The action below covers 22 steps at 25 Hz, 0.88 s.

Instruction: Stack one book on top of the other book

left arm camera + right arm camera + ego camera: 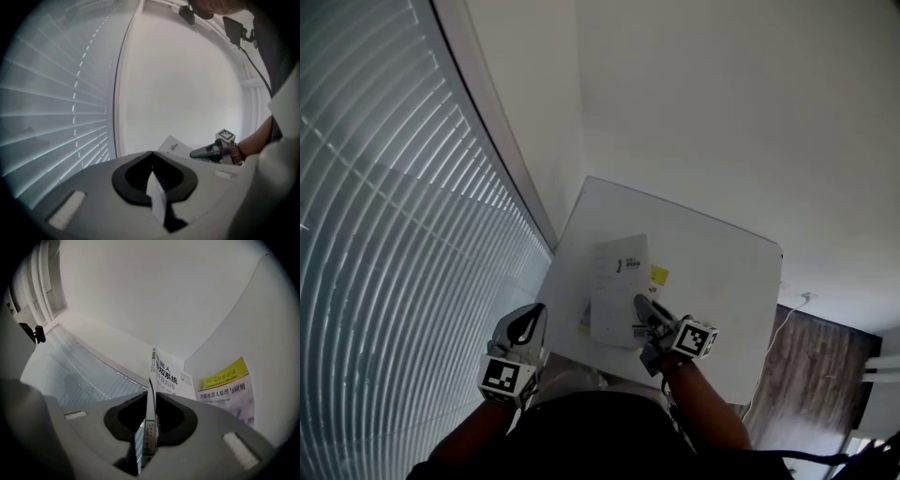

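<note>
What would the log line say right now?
right gripper: shut on white book | white book: over yellow book on table | left gripper: shut, empty

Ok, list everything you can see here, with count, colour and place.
table: one, white, against the wall
wall: white, behind the table
blinds: one set, pale grey, left of the table
floor: brown wood, right of the table
yellow book: one, flat on the table
white book: one, over the yellow book
left gripper: one, grey, at the table's near edge, empty
right gripper: one, grey, fingers shut on the white book
</note>
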Each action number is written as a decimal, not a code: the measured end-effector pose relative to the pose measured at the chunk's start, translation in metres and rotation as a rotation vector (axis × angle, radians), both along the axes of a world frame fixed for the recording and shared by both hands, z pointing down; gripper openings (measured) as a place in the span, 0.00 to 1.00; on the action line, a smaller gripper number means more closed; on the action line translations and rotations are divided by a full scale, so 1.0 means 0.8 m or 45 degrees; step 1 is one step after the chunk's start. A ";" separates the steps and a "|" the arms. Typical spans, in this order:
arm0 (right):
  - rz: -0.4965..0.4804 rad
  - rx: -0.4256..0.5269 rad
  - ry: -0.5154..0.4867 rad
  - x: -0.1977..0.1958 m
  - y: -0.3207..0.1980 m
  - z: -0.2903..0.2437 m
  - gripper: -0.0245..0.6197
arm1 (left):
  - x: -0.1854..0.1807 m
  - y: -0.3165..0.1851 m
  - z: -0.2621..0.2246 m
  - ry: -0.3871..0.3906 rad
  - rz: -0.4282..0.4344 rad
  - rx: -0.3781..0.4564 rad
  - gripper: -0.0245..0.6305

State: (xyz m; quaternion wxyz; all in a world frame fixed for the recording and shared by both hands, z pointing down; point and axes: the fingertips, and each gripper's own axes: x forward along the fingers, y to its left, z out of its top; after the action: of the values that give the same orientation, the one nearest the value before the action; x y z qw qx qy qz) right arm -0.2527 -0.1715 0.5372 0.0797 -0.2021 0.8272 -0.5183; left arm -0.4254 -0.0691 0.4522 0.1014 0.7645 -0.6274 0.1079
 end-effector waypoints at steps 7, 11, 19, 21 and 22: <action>-0.062 -0.035 -0.036 -0.033 -0.001 0.011 0.12 | -0.007 -0.001 -0.011 0.004 -0.044 0.005 0.04; -0.111 -0.045 -0.042 -0.036 -0.005 0.023 0.12 | 0.000 -0.004 -0.006 -0.012 -0.068 -0.009 0.04; -0.127 -0.126 -0.058 -0.054 -0.003 0.041 0.12 | -0.007 -0.001 -0.008 -0.028 -0.085 -0.043 0.04; -0.111 -0.135 -0.071 -0.053 -0.009 0.055 0.12 | -0.009 -0.004 0.004 -0.025 -0.077 -0.040 0.04; -0.100 -0.138 -0.074 -0.049 -0.011 0.061 0.12 | -0.008 -0.005 0.010 -0.022 -0.073 -0.040 0.04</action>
State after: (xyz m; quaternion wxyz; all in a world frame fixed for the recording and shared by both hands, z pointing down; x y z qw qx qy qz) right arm -0.2917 -0.1803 0.5864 0.0722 -0.1583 0.8025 -0.5707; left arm -0.4316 -0.0733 0.4603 0.1110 0.7434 -0.6483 0.1214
